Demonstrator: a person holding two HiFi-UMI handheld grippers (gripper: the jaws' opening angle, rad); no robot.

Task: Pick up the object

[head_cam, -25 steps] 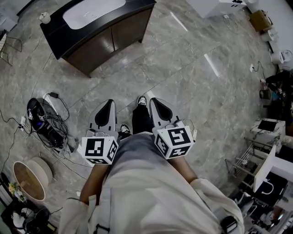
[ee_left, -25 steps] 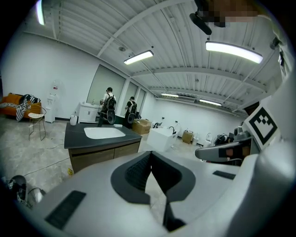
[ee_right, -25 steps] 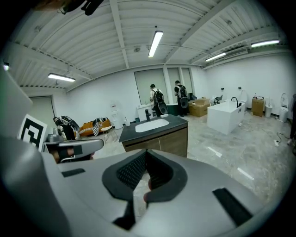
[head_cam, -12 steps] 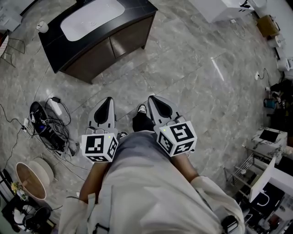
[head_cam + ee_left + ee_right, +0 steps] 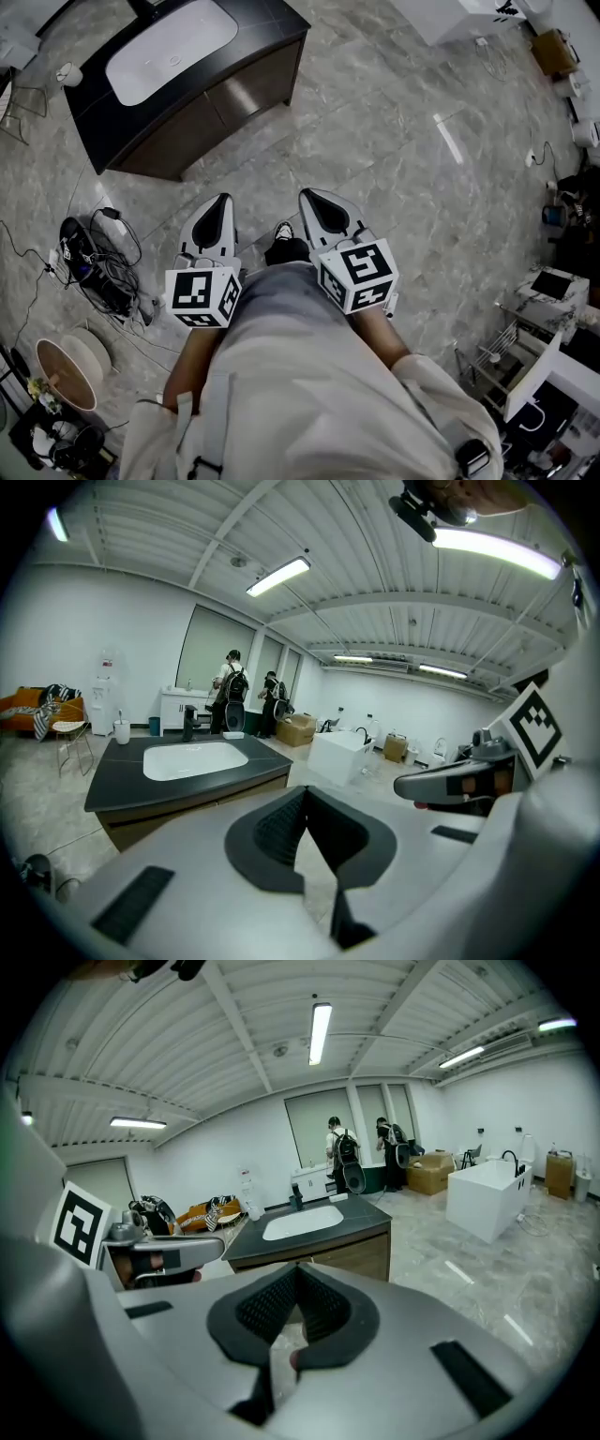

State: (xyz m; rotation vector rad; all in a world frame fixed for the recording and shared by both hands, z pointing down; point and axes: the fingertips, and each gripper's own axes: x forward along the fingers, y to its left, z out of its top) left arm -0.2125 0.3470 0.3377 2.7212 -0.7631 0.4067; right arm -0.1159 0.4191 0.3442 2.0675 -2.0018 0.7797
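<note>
- Standing short of the sink cabinet (image 5: 230,89), the person in the head view holds the left gripper (image 5: 221,204) and the right gripper (image 5: 307,199) side by side, both aimed at the cabinet across bare floor, with a shoe (image 5: 282,231) between them. A white basin (image 5: 169,47) is set in the cabinet's dark top, and a white cup (image 5: 66,73) stands at the cabinet's left end.
- In the left gripper view the jaws meet at their tips with nothing between them. The cabinet lies ahead, well apart. A faucet (image 5: 190,722) rises behind the basin and the cup sits at the cabinet's far left corner.
- In the right gripper view those jaws are likewise pressed together and empty. The cabinet stands ahead, slightly to the left, out of reach.
- The step in hand looks like the approach, since nothing is held or touched. Which thing the task means cannot be told. The cup on the cabinet is the only small loose item visible there, so it is the likely target.
- The next move calls for walking up to the cabinet, then spreading one gripper's jaws before lowering them around the chosen thing.
</note>
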